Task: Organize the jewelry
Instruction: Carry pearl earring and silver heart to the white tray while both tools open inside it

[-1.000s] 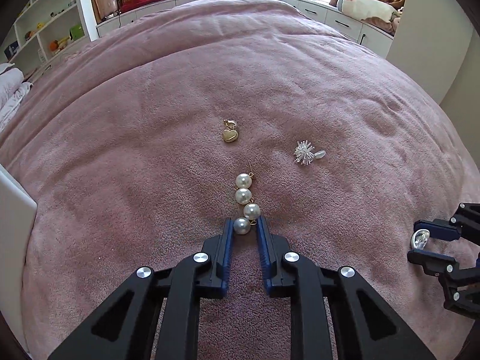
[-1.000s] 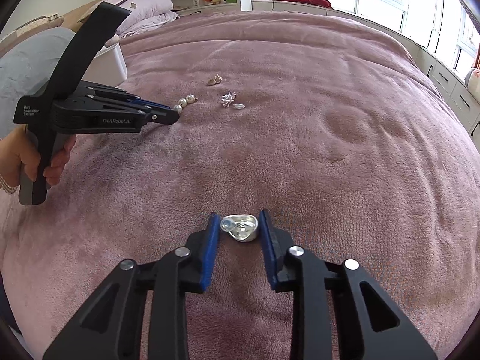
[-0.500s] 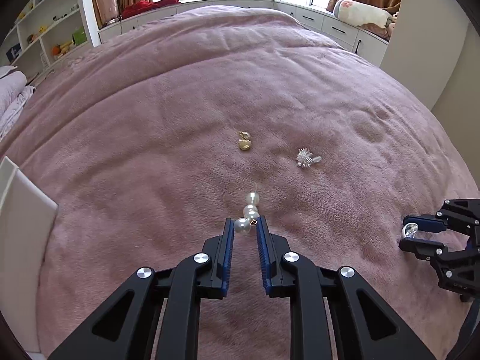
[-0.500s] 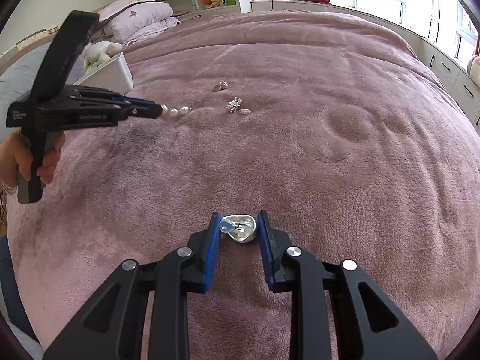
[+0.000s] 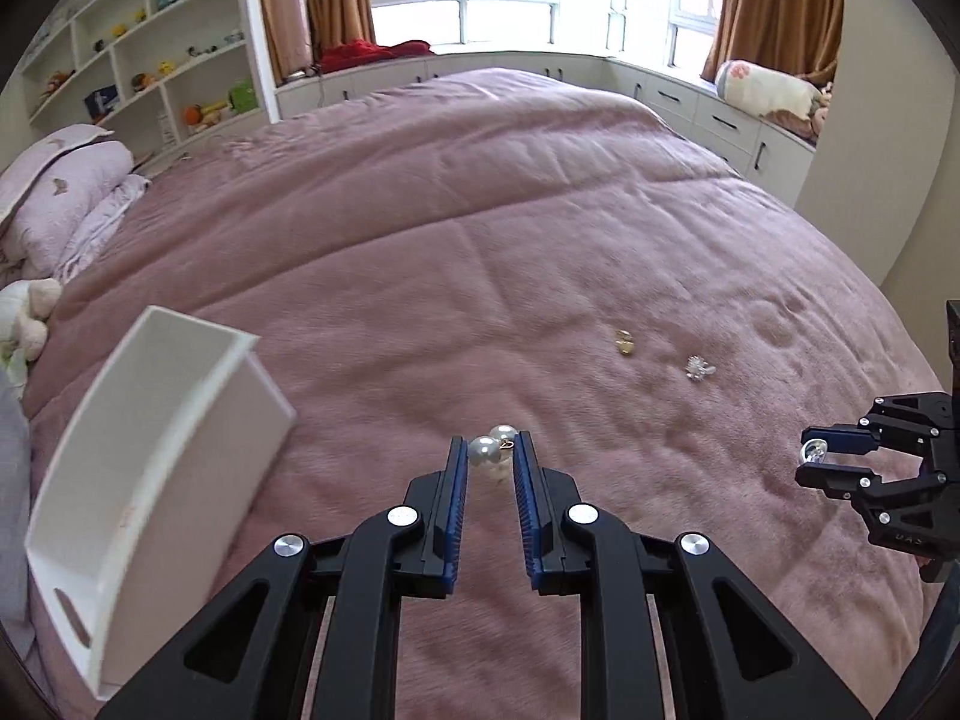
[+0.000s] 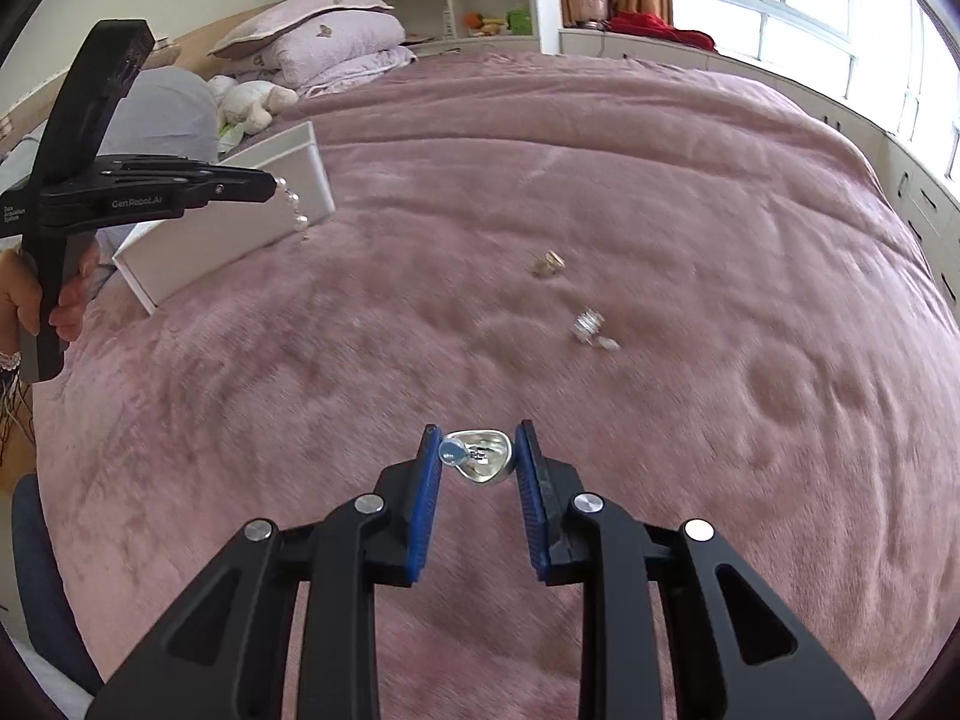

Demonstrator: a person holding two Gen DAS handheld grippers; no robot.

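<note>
Pearls hang from the left gripper, which is pinched tight on the top bead of the pearl earring. In the right wrist view the string of pearls dangles down in the air, just in front of the white box. In the left wrist view that box sits at about 9 o'clock from the pearls, with its open top tipped toward the camera.

I think the step now is carrying the pearls to the box. Next, the left gripper needs to swing toward 9 o'clock, get over the box wall, and let go so the pearls drop inside. The dangling end could catch on the rim, so it should go high enough.

The gold heart charm lies on the pink blanket at about 1 o'clock from the pearls. The sparkly silver piece lies near it, a bit more to the right. Both wait their turn.

The right gripper is squeezed shut on a shiny silver heart piece, held above the blanket. The box is at about 10 o'clock from it. The blanket between is wide and open, but the left gripper is already by the box, so the two should not crowd each other.
</note>
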